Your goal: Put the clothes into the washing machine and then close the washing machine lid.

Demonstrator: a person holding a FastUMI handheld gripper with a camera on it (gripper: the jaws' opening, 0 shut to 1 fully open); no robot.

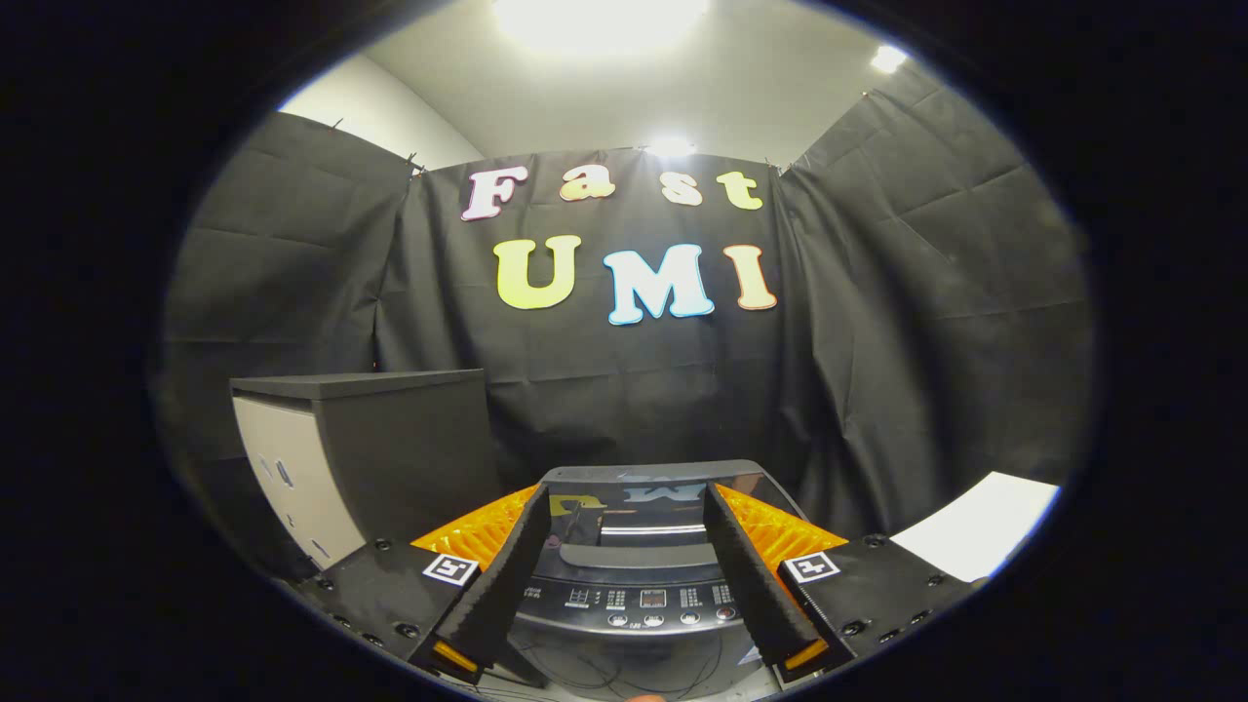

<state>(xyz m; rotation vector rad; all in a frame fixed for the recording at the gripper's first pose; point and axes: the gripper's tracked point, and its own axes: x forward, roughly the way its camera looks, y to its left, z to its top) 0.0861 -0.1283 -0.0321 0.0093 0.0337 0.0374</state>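
Observation:
A small top-loading washing machine [639, 585] stands just ahead of my gripper [629, 507]. Its dark glossy lid [648, 487] lies flat and shut, mirroring the wall behind, and a control panel [648, 600] with round buttons runs along its near edge. My two black foam-padded fingers [507, 575] stand wide apart, framing the machine on either side, with nothing gripped between them. Orange ribbed parts sit behind each finger.
A dark cabinet [390, 458] with a pale side panel stands to the left of the machine. A white flat surface [980, 531] lies to the right. Black cloth walls close the booth behind and on both sides.

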